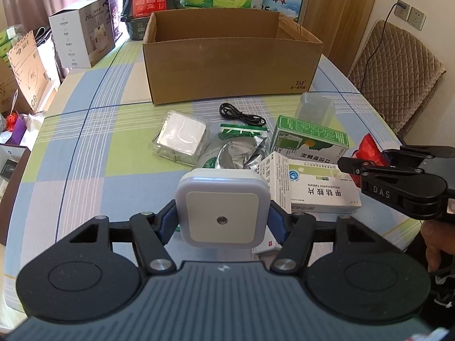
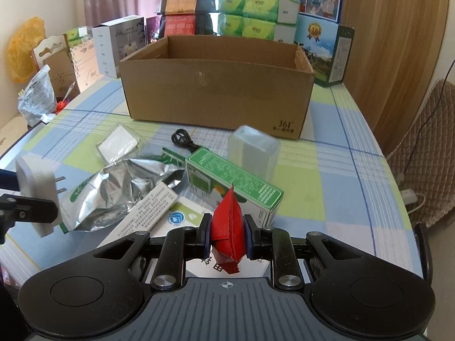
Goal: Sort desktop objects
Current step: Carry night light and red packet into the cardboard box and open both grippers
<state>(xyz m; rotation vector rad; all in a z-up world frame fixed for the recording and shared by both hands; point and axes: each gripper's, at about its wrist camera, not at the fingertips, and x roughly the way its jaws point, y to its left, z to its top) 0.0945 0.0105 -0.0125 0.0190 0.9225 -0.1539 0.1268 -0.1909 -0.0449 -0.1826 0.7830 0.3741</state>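
Left gripper clamps the white plug-in night light by its sides, raised off the table. Right gripper pinches a red sachet edge-on, lifted above the medicine boxes. Both loads face the open cardboard box, presumably their destination; remaining clutter lies just before it.
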